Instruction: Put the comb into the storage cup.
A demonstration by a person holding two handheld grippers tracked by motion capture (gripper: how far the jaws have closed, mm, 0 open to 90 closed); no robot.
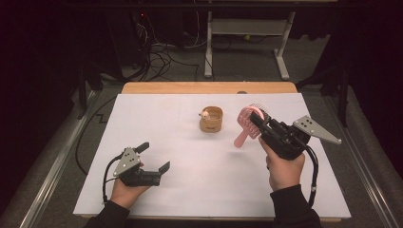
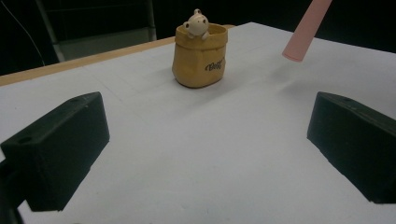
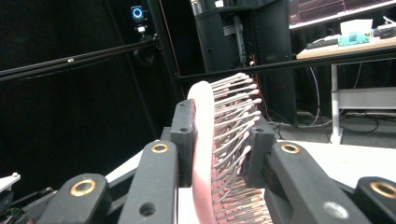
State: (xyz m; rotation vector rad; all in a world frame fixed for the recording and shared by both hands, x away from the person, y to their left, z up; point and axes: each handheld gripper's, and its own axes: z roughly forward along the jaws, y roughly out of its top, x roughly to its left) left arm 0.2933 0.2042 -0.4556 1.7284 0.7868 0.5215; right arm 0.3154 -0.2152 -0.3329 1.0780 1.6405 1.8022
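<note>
A pink hairbrush (image 1: 247, 124) hangs above the white table, its handle pointing down and left. My right gripper (image 1: 256, 122) is shut on the brush head; in the right gripper view the jaws clamp the pink head and its bristles (image 3: 219, 140). A small tan pouch-shaped pot (image 1: 211, 119) with a little pale figure on its rim stands at mid-table, left of the brush. In the left gripper view the pot (image 2: 200, 55) stands ahead and the brush handle tip (image 2: 303, 32) hangs at upper right. My left gripper (image 1: 154, 157) rests low at front left, open, nothing between its fingers.
A white sheet (image 1: 190, 190) covers the table, with a wooden edge (image 1: 209, 88) at the back. Beyond the table are cables on the floor and a white desk frame (image 1: 247, 33).
</note>
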